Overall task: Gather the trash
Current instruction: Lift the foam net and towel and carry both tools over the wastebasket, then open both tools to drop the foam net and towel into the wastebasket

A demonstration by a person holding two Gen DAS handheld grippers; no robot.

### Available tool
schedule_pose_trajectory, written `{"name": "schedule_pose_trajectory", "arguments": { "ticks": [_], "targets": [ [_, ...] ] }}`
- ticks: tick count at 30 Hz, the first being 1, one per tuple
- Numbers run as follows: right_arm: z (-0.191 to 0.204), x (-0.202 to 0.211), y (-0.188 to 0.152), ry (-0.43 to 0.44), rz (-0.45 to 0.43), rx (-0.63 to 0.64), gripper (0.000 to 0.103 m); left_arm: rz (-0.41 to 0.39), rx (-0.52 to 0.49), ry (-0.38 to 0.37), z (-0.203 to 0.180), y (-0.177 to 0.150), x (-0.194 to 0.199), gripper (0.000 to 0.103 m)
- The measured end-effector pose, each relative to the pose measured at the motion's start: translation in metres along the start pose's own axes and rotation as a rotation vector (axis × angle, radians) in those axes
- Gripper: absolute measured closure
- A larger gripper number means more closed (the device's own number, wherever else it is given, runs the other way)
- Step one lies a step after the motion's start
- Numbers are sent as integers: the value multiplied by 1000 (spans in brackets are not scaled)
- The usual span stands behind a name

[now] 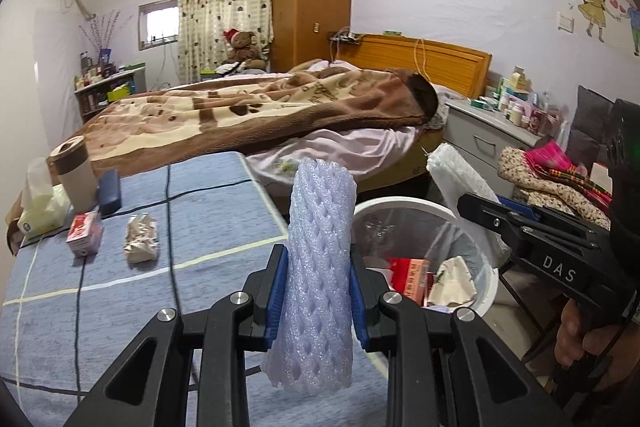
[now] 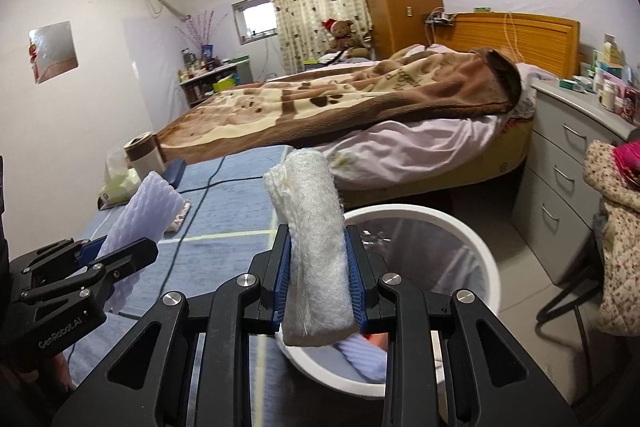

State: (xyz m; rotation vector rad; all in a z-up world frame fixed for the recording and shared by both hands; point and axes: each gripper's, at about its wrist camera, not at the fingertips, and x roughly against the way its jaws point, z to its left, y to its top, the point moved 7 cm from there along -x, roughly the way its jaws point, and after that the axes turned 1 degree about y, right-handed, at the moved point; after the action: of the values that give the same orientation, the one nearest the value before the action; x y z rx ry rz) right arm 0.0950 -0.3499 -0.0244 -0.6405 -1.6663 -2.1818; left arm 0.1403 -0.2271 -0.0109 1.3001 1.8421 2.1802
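Left wrist: foam net [image 1: 320, 267] between claw [image 1: 319, 301] pads

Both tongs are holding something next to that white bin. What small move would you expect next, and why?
Probably the right tongs open, since their white fibrous roll already hangs over the rim of the white bin. The left tongs grip the purple foam net sleeve over the table edge, so they likely need to shift toward the bin first.
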Motion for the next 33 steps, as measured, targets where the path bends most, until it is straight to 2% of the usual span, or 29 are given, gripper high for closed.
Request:
{"name": "schedule_pose_trajectory", "arguments": {
  "ticks": [13,26,28,31,33],
  "targets": [
    [-58,-11,-14,-107,81,-40,76,66,-35,-114,-63,-4,-46,74],
    [-77,-28,-28,-110,163,-58,73,102,-57,-145,-91,-9,-76,74],
    [-80,-32,-29,-119,179,-58,73,103,-48,-148,-92,-7,-80,72],
    [-80,-34,-30,-131,182,-34,73,111,-31,-148,-89,-7,-85,59],
    [-80,-36,-31,-134,192,-28,72,110,-25,-145,-88,-7,-87,57]
  ]
}}
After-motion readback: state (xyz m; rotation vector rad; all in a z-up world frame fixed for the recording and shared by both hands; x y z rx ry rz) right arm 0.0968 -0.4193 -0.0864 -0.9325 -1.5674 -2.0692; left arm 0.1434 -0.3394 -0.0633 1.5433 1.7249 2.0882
